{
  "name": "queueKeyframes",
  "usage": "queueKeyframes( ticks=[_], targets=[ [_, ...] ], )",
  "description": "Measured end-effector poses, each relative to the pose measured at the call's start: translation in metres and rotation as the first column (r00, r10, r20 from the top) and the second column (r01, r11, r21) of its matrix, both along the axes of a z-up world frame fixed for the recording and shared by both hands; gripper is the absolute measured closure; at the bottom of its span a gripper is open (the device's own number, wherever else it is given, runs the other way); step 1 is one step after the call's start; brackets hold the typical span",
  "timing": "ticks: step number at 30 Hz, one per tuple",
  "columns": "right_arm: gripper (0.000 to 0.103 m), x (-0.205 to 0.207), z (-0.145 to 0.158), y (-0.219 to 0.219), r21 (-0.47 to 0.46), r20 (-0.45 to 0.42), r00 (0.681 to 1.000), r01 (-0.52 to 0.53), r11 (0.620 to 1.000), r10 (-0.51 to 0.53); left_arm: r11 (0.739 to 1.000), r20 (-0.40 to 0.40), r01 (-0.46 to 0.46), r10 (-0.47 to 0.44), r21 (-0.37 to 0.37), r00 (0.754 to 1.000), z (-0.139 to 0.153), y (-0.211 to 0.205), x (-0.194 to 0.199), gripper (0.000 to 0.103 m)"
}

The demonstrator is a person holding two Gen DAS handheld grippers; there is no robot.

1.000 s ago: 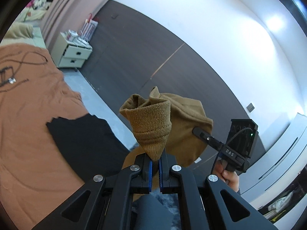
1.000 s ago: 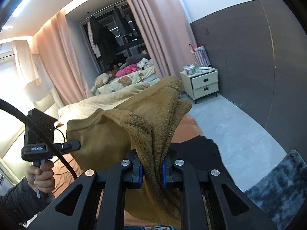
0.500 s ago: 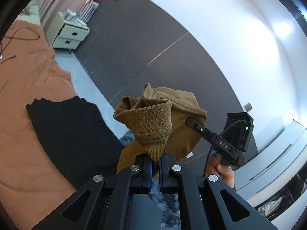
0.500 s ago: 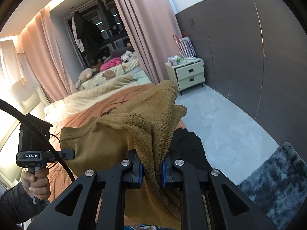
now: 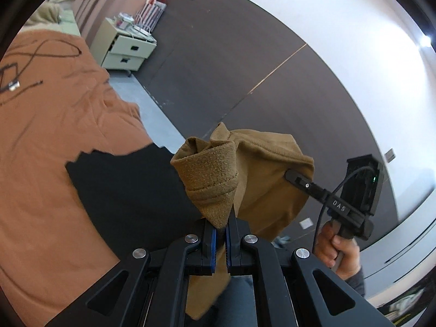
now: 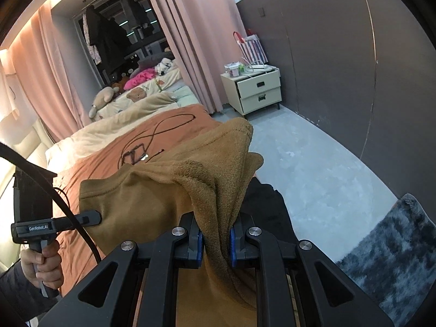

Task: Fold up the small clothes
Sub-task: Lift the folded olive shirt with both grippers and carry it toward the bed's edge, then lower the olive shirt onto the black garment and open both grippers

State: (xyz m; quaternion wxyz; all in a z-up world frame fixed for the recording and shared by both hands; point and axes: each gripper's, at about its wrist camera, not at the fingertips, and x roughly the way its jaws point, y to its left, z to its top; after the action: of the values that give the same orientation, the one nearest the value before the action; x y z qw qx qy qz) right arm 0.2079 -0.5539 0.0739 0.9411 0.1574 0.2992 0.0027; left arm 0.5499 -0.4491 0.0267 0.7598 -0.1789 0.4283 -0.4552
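The brown garment (image 6: 152, 204) was a thick knit, looped and rough where it turned inside out, smoother on its face, with a ribbed hem (image 5: 212, 174). The gripper (image 5: 221, 234) frames were matt black plastic with bright metal screw heads and blue rubbery pads. At left the bedspread (image 5: 54, 141) was soft, matt orange cloth, and a flat black cloth (image 5: 125, 185) lay dull on it. Lower right, a grey rug (image 6: 387, 250) looked shaggy. The floor (image 6: 313, 169) was matt and mottled.
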Motion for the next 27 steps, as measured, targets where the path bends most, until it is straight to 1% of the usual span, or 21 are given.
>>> queueKeyframes(
  ticks=[2,6,12,15,16,17,18,19,20,21,23,24,26,27],
  targets=[
    [0.092,0.013,-0.001,0.004,-0.002,-0.01,1.0,0.001,1.0,-0.001,1.0,0.019,-0.009,0.009,0.028,1.0,-0.003,0.001,0.007,0.099],
    [0.092,0.025,-0.009,0.004,-0.005,-0.025,1.0,-0.004,1.0,0.003,0.997,0.024,-0.028,0.026,0.068,0.999,-0.018,0.006,0.032,0.099],
    [0.092,0.055,-0.027,0.003,-0.025,-0.078,0.997,-0.006,1.0,0.004,0.991,0.018,-0.041,0.039,0.129,0.999,-0.056,0.003,0.079,0.099],
    [0.092,0.073,-0.035,0.0,-0.038,-0.107,0.994,0.026,0.999,-0.03,0.988,0.016,-0.041,0.039,0.151,0.999,-0.074,-0.001,0.096,0.099],
    [0.089,0.08,-0.038,-0.002,-0.055,-0.125,0.99,0.061,0.997,-0.067,0.986,0.016,-0.046,0.044,0.16,0.999,-0.079,-0.002,0.101,0.098],
    [0.085,0.087,-0.042,-0.002,-0.063,-0.142,0.985,0.09,0.994,-0.098,0.981,0.02,-0.057,0.054,0.185,0.998,-0.085,-0.003,0.106,0.098],
    [0.074,0.095,-0.048,-0.005,-0.065,-0.171,0.976,0.128,0.99,-0.138,0.973,0.016,-0.068,0.066,0.219,0.998,-0.093,-0.005,0.111,0.093],
    [0.064,0.099,-0.053,-0.01,-0.077,-0.191,0.964,0.176,0.981,-0.187,0.964,0.01,-0.08,0.081,0.252,0.997,-0.099,-0.007,0.115,0.092],
    [0.062,0.102,-0.053,-0.011,-0.088,-0.193,0.958,0.198,0.976,-0.212,0.946,0.013,-0.102,0.104,0.308,0.995,-0.107,-0.007,0.119,0.084],
    [0.062,0.102,-0.054,-0.013,-0.105,-0.188,0.952,0.225,0.969,-0.242,0.932,0.018,-0.121,0.123,0.343,0.992,-0.113,-0.005,0.122,0.082],
    [0.062,0.101,-0.054,-0.014,-0.094,-0.192,0.952,0.223,0.97,-0.238,0.91,0.041,-0.179,0.177,0.375,0.983,-0.121,0.005,0.126,0.081],
    [0.062,0.1,-0.054,-0.013,-0.09,-0.195,0.953,0.217,0.972,-0.231,0.909,0.035,-0.19,0.191,0.371,0.981,-0.123,0.011,0.129,0.081],
    [0.062,0.099,-0.053,-0.009,-0.114,-0.201,0.953,0.205,0.972,-0.225,0.916,0.007,-0.187,0.197,0.355,0.98,-0.128,0.021,0.133,0.081],
    [0.062,0.1,-0.051,-0.005,-0.135,-0.203,0.955,0.192,0.972,-0.217,0.916,0.004,-0.186,0.197,0.356,0.98,-0.128,0.024,0.133,0.081]
  ],
)
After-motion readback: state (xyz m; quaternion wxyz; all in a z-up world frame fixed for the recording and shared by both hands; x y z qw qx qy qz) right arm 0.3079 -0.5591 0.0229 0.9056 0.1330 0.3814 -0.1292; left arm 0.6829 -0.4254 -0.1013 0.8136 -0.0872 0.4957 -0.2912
